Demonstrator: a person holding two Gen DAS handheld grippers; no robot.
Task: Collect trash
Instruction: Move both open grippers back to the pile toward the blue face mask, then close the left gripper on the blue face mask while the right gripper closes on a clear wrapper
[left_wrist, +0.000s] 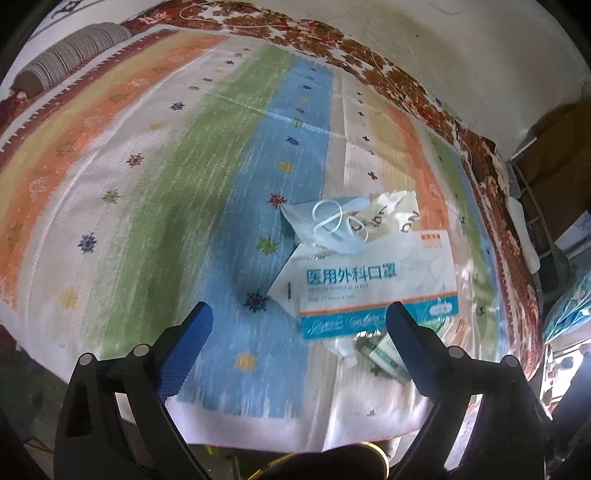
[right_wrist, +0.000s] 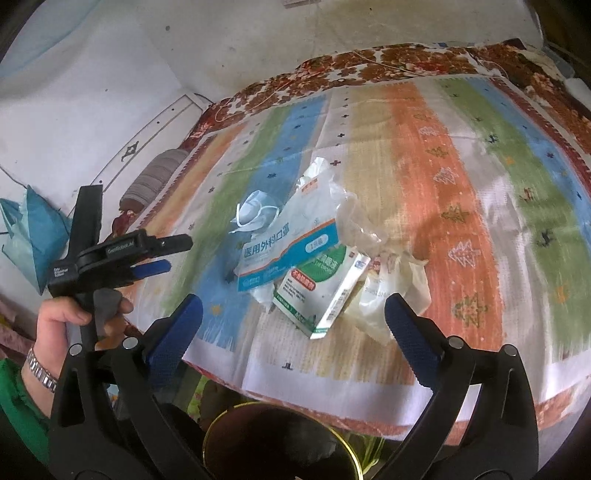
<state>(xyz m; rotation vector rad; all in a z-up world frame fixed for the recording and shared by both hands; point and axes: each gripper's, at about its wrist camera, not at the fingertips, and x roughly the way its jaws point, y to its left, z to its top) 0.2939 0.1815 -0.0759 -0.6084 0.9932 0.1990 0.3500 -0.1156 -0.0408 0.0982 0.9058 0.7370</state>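
Note:
A pile of trash lies on the striped cloth (left_wrist: 147, 192) near its front edge. On top is a white and blue mask packet (left_wrist: 373, 284) (right_wrist: 284, 251), with a used blue face mask (left_wrist: 332, 225) (right_wrist: 255, 214) behind it. A green and white medicine box (right_wrist: 321, 291) (left_wrist: 384, 354), clear plastic wrap (right_wrist: 358, 221) and crumpled tissue (right_wrist: 391, 295) lie beside it. My left gripper (left_wrist: 299, 321) is open and empty just before the packet; it also shows in the right wrist view (right_wrist: 162, 254). My right gripper (right_wrist: 293, 314) is open and empty above the box.
A dark round bin with a gold rim (right_wrist: 280, 439) (left_wrist: 325, 461) stands below the cloth's front edge. A grey striped bolster (left_wrist: 70, 55) (right_wrist: 155, 177) lies at the far left. A teal bag (right_wrist: 33, 236) stands left. Shelving (left_wrist: 546, 184) is on the right.

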